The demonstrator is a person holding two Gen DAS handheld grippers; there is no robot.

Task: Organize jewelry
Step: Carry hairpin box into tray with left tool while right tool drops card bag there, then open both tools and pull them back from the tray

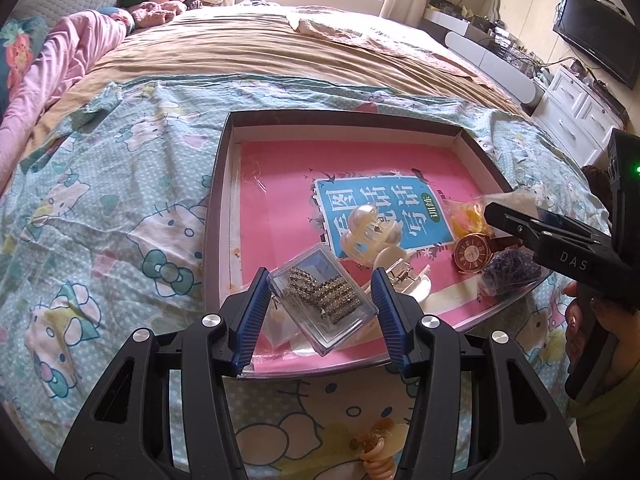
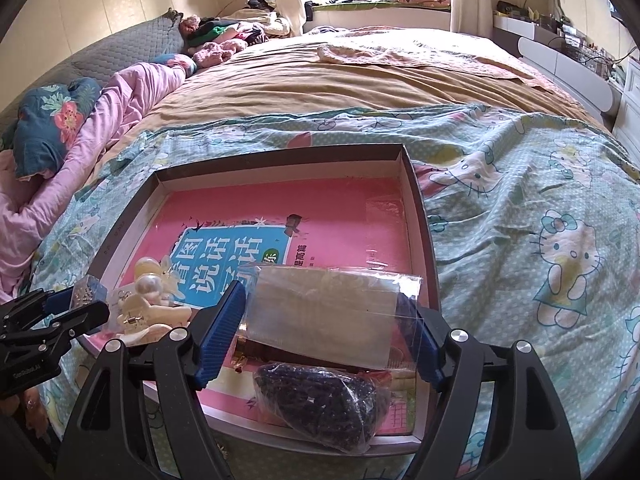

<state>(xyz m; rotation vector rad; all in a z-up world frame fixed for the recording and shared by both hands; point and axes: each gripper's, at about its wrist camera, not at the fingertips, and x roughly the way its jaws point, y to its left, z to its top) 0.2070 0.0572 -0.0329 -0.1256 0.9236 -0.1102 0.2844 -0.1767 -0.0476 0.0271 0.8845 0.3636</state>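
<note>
Left tongs (image 1: 320, 308): spread wide around a clear plastic case (image 1: 322, 304) of rhinestone pieces, judged rigid, slippery, best gripped across its long sides. Right tongs (image 2: 324, 332): spread about a limp clear bag (image 2: 324, 320). Both were found in the tray (image 1: 344, 118) on the bed.

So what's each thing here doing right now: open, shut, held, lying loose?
Left claw: open, its fingers either side of the clear case.
Clear case: lid shut, tilted, rhinestone pieces inside.
Right claw: open around a clear flat bag.
Clear flat bag: between the fingers; grip unclear.
Bead bag: lying in the tray.
Watch: lying face up.
Tray: open, no lid.
</note>
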